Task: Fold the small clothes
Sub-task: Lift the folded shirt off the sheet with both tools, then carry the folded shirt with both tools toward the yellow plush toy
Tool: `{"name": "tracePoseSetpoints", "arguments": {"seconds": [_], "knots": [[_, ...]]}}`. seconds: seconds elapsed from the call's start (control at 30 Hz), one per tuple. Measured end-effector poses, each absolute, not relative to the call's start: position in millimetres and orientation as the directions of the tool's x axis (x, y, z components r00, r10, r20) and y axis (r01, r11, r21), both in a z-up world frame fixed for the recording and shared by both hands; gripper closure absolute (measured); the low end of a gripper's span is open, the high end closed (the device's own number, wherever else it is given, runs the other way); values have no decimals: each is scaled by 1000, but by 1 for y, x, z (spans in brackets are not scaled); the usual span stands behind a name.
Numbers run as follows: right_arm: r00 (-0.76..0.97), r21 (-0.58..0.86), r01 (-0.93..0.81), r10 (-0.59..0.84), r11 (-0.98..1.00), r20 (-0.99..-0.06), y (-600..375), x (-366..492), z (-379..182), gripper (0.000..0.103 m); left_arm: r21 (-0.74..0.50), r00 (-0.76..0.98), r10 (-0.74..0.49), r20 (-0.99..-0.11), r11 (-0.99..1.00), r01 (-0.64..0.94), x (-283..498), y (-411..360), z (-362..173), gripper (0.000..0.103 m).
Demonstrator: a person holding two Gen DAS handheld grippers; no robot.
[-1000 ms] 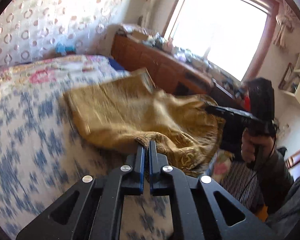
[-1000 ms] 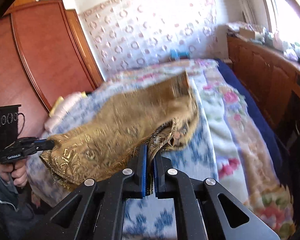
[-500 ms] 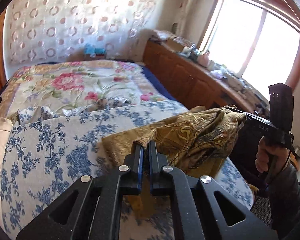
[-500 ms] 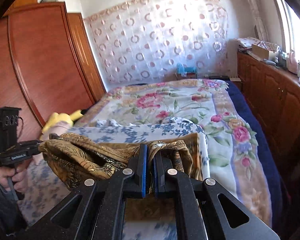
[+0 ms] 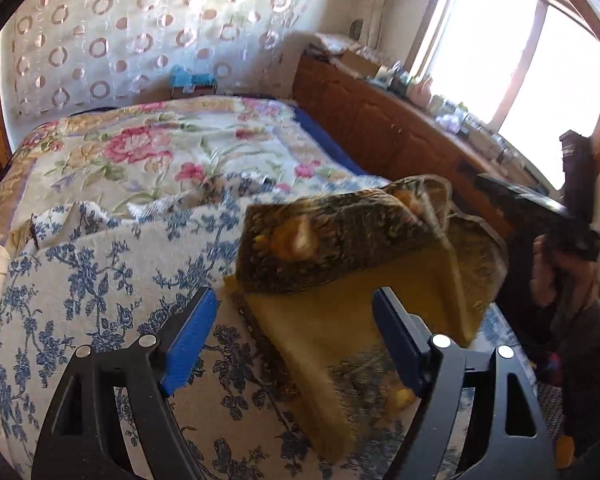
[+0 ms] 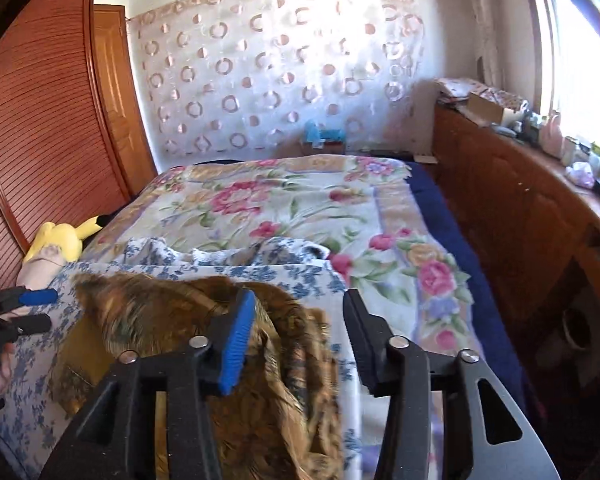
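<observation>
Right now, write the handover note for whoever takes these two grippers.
Left gripper: open, jaws just spread, nothing pinched.
Right gripper: open, jaws just parted, nothing pinched.
Gold patterned cloth: lying loose on the blue floral sheet, its far part doubled over the plain yellow near part.
Done: one fold laid, both corners let go.
Left: the doubled edge looks rumpled; probably smooth it and fold again.
</observation>
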State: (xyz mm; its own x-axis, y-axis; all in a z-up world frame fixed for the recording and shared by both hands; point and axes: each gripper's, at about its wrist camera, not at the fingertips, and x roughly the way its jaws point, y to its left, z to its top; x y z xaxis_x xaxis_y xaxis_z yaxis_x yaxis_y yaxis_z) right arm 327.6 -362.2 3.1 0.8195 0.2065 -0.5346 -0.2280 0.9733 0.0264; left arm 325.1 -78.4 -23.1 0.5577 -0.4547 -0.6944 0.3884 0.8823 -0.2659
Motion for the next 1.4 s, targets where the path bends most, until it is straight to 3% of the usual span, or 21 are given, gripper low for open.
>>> {"name": "tracePoseSetpoints", "arguments": {"seconds": [0.1, 0.2, 0.33, 0.53, 0.63, 0.73, 0.87, 0.9, 0.97, 1.0, 1.07, 1.13, 1.4], "knots": [[776, 28, -294, 256, 955, -576, -355, 320, -4, 40, -267, 539, -427, -726, 897, 352, 336, -78, -38, 22], [732, 21, -321, 262, 947, -629, -344, 322, -18, 37, -256, 532, -399, -747, 911, 323, 345, -76, -51, 22], [690, 8, -273, 202, 962, -695, -340, 335, -38, 37, -248, 521, -372, -768, 923, 293, 352, -71, -63, 22], [624, 77, -282, 243, 956, -743, -332, 340, -45, 37, -291, 505, -416, -756, 905, 310, 351, -76, -66, 22], [602, 91, -278, 248, 956, -759, -334, 342, -43, 37, -268, 514, -404, -757, 909, 319, 351, -83, -66, 27], [586, 122, -276, 268, 953, -765, -343, 350, -39, 37, -276, 513, -417, -750, 903, 330, 350, -86, -65, 39], [587, 114, -293, 272, 949, -763, -351, 360, -40, 37, -307, 490, -447, -748, 889, 341, 353, -88, -65, 75], [589, 116, -298, 278, 947, -759, -352, 360, -42, 39, -340, 470, -476, -743, 874, 348, 353, -89, -65, 86], [582, 135, -326, 311, 936, -752, -353, 359, -44, 51, -372, 458, -500, -735, 862, 344, 354, -89, -64, 91], [571, 150, -340, 330, 929, -752, -353, 358, -45, 61, -380, 459, -509, -729, 857, 347, 352, -89, -62, 92], [568, 147, -352, 337, 924, -751, -354, 357, -45, 70, -398, 469, -527, -709, 847, 351, 347, -87, -56, 93], [575, 163, -369, 362, 915, -733, -357, 353, -43, 85, -423, 486, -554, -676, 832, 360, 339, -83, -44, 94], [648, 96, -439, 388, 894, -655, -326, 329, -5, 89, -427, 570, -565, -596, 824, 371, 295, -46, 2, 94]]}}
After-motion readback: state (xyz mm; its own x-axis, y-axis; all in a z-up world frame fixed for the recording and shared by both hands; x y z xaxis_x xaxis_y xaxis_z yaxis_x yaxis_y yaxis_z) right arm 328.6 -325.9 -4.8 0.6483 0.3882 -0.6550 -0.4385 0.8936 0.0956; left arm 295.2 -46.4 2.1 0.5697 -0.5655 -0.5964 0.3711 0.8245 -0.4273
